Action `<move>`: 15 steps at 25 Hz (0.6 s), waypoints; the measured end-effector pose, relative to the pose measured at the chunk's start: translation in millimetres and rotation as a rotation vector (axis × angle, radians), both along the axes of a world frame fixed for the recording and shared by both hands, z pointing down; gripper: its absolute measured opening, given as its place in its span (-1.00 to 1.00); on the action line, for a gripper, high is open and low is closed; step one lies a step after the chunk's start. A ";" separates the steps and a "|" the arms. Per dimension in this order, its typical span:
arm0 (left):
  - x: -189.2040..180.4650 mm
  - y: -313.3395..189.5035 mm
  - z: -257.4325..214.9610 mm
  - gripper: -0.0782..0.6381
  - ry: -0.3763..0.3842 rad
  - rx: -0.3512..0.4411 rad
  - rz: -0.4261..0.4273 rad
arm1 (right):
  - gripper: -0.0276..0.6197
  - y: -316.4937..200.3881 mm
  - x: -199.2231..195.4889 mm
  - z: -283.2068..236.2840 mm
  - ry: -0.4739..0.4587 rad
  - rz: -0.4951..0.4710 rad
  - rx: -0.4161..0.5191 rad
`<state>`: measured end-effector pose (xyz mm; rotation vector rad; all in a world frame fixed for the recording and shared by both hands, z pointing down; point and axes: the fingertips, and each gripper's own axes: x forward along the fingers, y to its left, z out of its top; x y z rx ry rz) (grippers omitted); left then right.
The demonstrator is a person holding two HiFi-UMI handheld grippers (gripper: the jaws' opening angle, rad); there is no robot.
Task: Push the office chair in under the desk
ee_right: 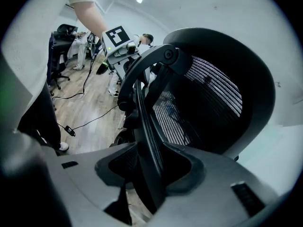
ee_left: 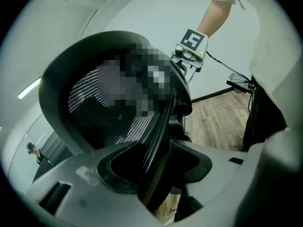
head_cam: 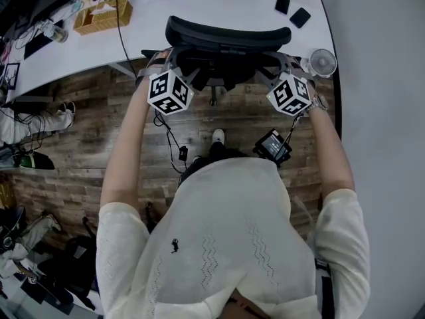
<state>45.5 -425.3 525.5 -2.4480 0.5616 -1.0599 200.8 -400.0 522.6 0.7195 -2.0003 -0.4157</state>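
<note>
Squarely toward desk (head_cam: 199,8), office chair (head_cam: 226,37)

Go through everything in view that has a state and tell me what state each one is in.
office chair: upright, back at the edge of the desk, clamped on both sides.
left gripper: shut on the office chair's left edge.
right gripper: shut on the office chair's right edge.
tissue box: open, a tissue sticking up.
desk fan: cannot tell whether it is running.

The desk (head_cam: 212,5) runs past the top edge.
</note>
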 end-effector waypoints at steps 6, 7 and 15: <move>5.8 -2.8 -1.8 -0.21 0.002 0.000 -0.016 | -0.38 -5.4 6.4 -2.0 0.001 -0.016 0.004; 6.1 -2.6 -1.7 -0.21 0.002 0.002 -0.019 | -0.38 -5.7 6.7 -1.8 0.001 -0.019 0.006; 11.0 -0.4 -1.0 -0.21 -0.002 -0.004 -0.040 | -0.39 -5.2 11.7 -1.5 -0.002 -0.048 0.009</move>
